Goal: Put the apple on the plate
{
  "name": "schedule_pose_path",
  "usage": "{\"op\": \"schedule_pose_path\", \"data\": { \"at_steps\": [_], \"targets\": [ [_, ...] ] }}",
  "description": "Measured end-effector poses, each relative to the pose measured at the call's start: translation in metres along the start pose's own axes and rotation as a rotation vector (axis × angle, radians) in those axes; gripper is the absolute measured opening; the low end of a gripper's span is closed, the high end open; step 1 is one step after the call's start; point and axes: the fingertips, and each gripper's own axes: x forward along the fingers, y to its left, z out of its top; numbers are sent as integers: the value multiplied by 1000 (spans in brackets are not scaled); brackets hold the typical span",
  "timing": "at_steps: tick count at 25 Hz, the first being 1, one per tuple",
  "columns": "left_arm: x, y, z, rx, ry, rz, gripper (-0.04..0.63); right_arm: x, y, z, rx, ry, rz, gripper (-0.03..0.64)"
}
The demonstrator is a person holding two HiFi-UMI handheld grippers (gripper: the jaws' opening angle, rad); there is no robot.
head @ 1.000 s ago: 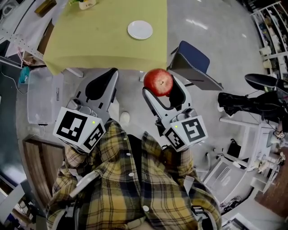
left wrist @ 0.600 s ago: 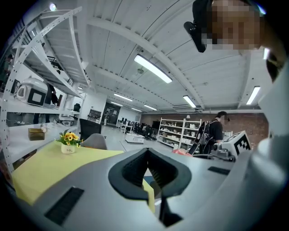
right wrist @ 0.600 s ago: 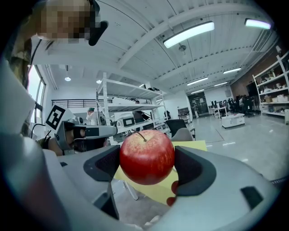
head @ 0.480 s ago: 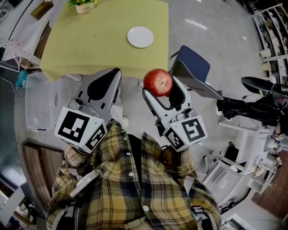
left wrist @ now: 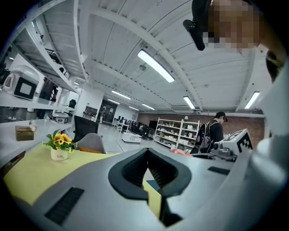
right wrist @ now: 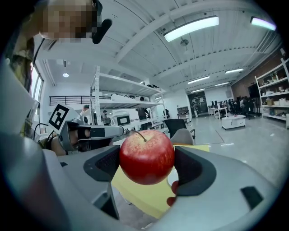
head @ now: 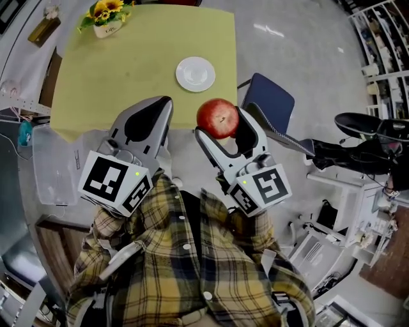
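A red apple (head: 218, 118) with a thin stem is held in my right gripper (head: 219, 122), whose jaws press on its two sides; in the right gripper view the apple (right wrist: 146, 156) fills the gap between the dark pads. A small white plate (head: 195, 73) lies on the yellow-green table (head: 128, 70), ahead of the apple and a little left. My left gripper (head: 148, 117) hangs level with the right one, over the table's near edge. Its jaws (left wrist: 149, 173) are shut with nothing between them.
A pot of yellow flowers (head: 105, 19) stands at the table's far left corner. A blue chair (head: 271, 102) sits by the table's right side. A clear plastic bin (head: 50, 167) lies on the floor at left, and white racks and dark equipment (head: 370, 147) crowd the right.
The table and plate have slid down in the head view, nearer to both grippers. The apple stays gripped in the right gripper, now shifted slightly left.
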Motion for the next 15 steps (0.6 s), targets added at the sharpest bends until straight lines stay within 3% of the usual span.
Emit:
{"op": "schedule_pose_path", "data": {
  "at_steps": [15],
  "targets": [
    [90, 91, 38, 17, 29, -118, 6, 107, -58, 38, 12, 0, -118, 373]
  ]
}}
